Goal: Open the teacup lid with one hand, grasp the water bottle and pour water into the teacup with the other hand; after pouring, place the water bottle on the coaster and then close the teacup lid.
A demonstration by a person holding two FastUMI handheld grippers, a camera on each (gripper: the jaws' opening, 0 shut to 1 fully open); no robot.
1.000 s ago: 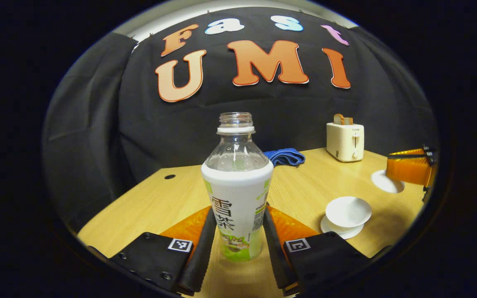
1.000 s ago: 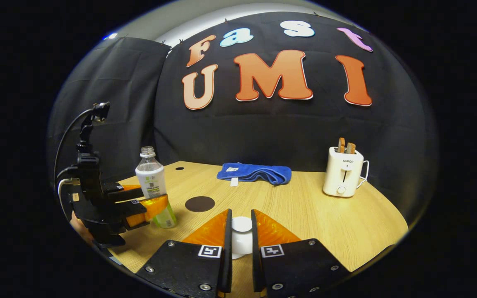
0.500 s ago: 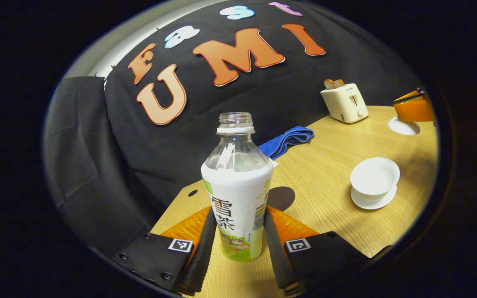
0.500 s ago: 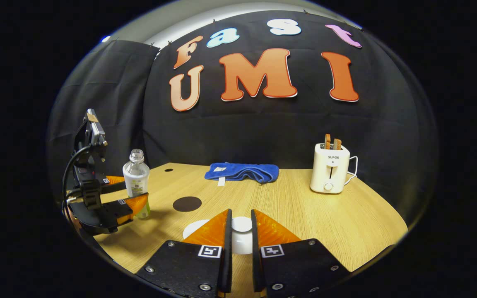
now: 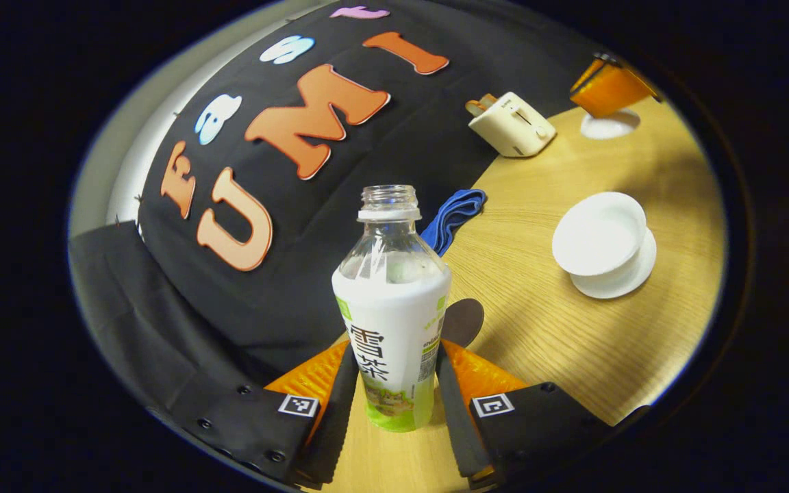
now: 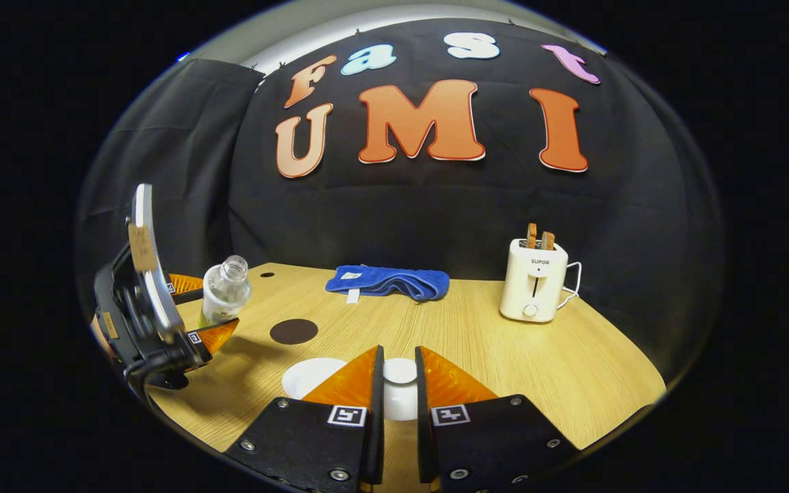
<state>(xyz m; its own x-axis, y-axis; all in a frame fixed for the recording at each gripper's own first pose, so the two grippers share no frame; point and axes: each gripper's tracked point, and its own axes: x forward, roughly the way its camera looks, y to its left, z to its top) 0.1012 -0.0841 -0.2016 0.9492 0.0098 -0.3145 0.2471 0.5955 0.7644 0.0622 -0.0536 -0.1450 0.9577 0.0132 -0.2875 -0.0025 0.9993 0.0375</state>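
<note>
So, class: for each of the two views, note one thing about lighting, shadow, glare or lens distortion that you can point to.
Left gripper view: fisheye bending curves the table edge, the whole scene sits tilted, and highlights glint on the water bottle shoulder. Right gripper view: the left gripper casts a soft shadow on the wood toward the dark coaster; the booth wall bulges.

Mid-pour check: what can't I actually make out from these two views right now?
- Water level in the water bottle: left gripper view, hidden by its label.
- Lid in the right claw: right gripper view, mostly covered by the fingers.
- Teacup: right gripper view, partly behind the right claw; contents unreadable.
- Coaster: left gripper view, partly behind the bottle.
- Left claw: lower part cut off by the edge.
</note>
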